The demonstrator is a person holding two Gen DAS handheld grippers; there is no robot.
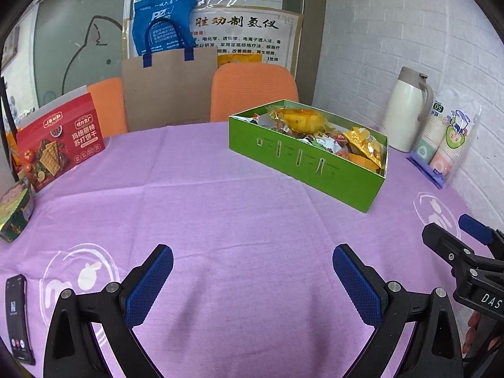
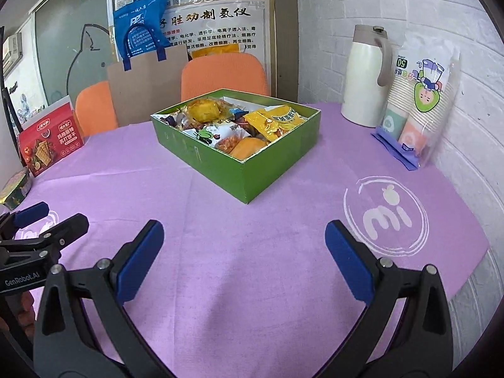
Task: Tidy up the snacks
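Two grippers hover above the near part of a table covered with a purple cloth (image 2: 252, 283). Left gripper (image 1: 252, 280): fingers spread wide, nothing between them. Right gripper (image 2: 244, 256): fingers likewise spread wide and empty. Each gripper appears at the edge of the other's view.

A phone (image 1: 17, 318) lies flat near the table's near left edge. A small dark box (image 1: 14, 214) sits farther along the left edge, and a red cracker box (image 1: 60, 145) stands upright beyond it.

A green box (image 2: 249, 170) sits toward the far side of the table, right of centre, open at the top. Snacks (image 2: 239, 126) in yellow, orange and white wrappers fill it.

At the far right edge, a white jug (image 2: 362, 78) stands against the wall, with a pack of paper cups (image 2: 419, 104) just beside it. Two orange chairs (image 2: 225, 75) stand behind the far edge.
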